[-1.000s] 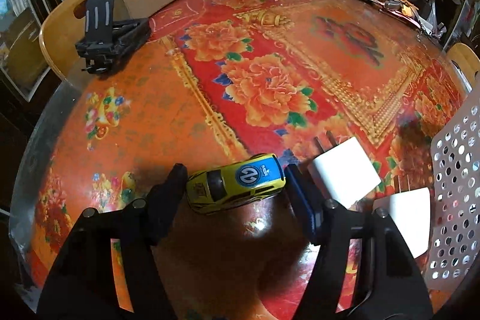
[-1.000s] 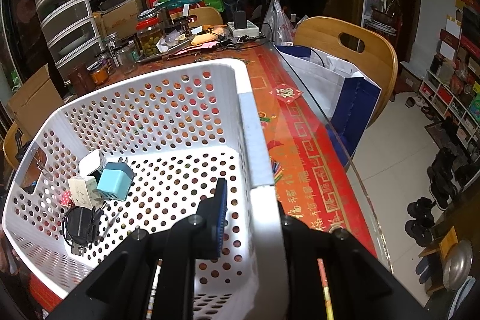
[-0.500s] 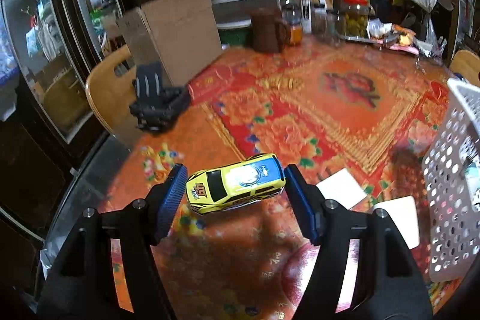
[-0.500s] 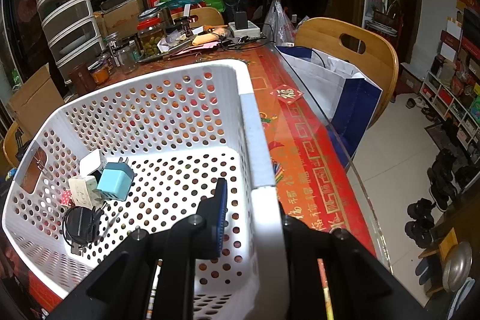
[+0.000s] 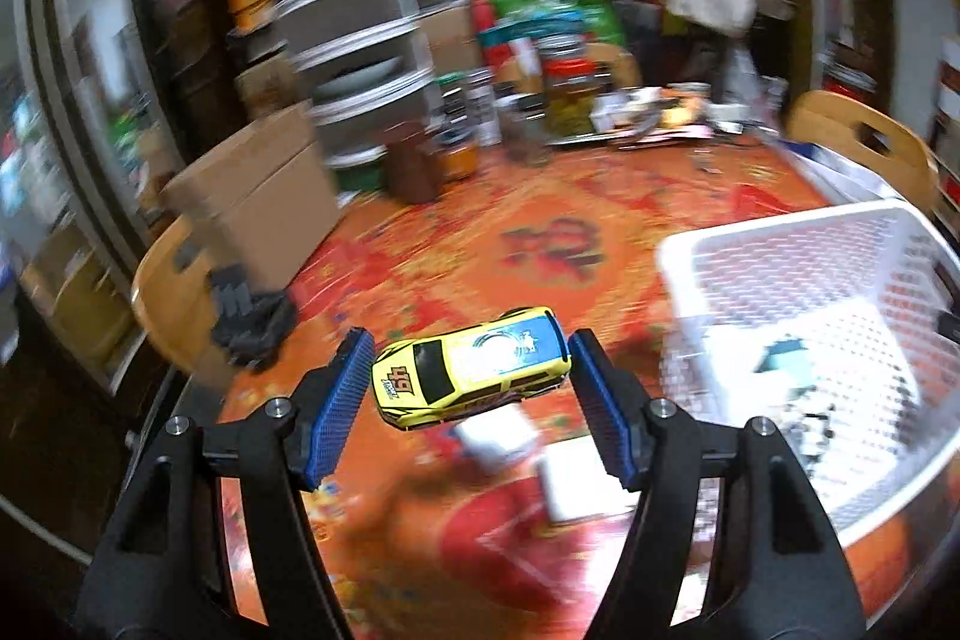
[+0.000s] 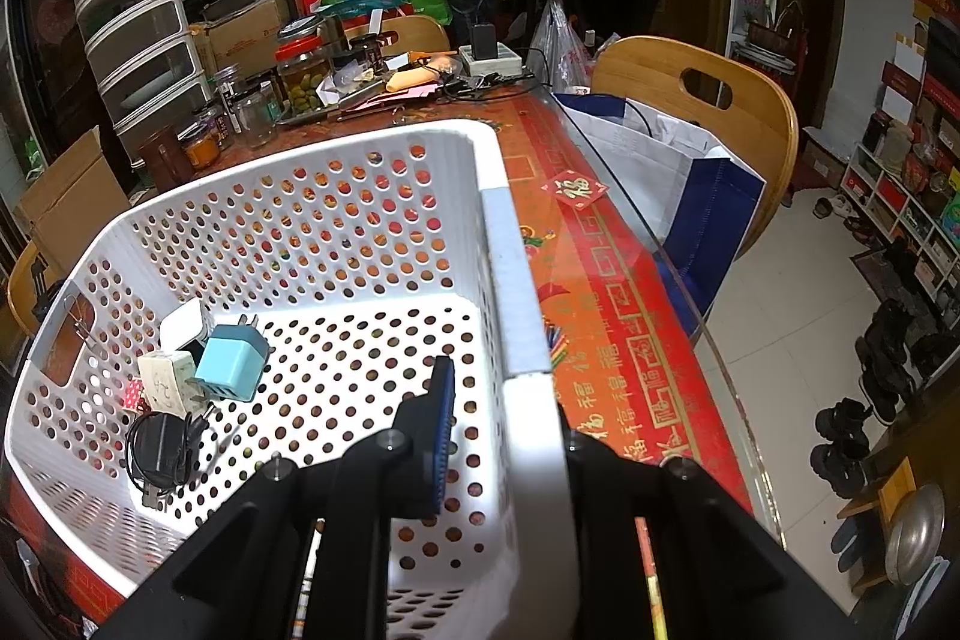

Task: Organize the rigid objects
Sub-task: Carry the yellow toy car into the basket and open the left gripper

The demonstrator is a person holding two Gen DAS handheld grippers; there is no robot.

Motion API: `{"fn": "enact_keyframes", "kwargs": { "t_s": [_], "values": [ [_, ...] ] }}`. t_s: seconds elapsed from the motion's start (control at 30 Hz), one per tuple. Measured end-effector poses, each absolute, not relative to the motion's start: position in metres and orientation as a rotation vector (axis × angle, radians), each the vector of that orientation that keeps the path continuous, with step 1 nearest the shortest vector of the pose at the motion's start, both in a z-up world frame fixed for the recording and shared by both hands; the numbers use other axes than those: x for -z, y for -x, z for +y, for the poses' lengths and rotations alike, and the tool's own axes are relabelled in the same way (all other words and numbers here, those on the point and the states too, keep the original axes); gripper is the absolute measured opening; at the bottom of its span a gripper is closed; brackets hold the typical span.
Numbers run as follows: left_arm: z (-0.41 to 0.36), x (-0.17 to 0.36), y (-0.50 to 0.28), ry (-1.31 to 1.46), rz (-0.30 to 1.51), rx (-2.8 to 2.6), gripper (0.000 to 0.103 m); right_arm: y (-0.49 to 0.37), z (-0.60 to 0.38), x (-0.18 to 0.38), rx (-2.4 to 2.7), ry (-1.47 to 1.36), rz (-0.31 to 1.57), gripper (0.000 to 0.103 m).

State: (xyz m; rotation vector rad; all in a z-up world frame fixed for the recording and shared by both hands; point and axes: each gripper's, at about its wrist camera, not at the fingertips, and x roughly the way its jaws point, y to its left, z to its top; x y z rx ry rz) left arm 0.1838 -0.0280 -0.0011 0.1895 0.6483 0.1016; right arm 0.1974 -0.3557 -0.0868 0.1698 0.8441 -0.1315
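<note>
Lifted off table since 1 second ago: left gripper clamps toy car; basket at 3 o'clock. Right gripper pinches basket wall.

The toy car has a glossy yellow and blue painted shell. The basket is smooth white plastic, punched with round holes. A shiny clear sheet covers the red patterned table. The far chair is smooth pale wood; the box on the left is matt brown cardboard.
</note>
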Motion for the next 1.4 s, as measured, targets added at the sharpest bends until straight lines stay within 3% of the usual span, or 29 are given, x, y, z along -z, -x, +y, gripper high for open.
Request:
{"fn": "enact_keyframes", "kwargs": {
  "t_s": [0.33,0.6,0.8,1.27,1.4],
  "values": [
    [-0.157,0.006,-0.205,-0.454,0.693,0.033,0.065,-0.198,-0.355,0.087,0.131,-0.17,0.844,0.016],
    [-0.227,0.04,-0.265,-0.572,0.903,0.129,0.065,-0.198,-0.354,0.086,0.128,-0.167,0.845,0.016],
    [-0.235,0.064,-0.309,-0.59,1.048,0.111,0.065,-0.197,-0.354,0.086,0.124,-0.17,0.843,0.017],
    [-0.242,0.114,-0.33,-0.754,1.187,0.103,0.065,-0.197,-0.354,0.086,0.114,-0.173,0.845,0.018],
    [-0.241,0.109,-0.326,-0.741,1.151,0.144,0.072,-0.198,-0.353,0.087,0.115,-0.169,0.85,0.018]
  ]
}}
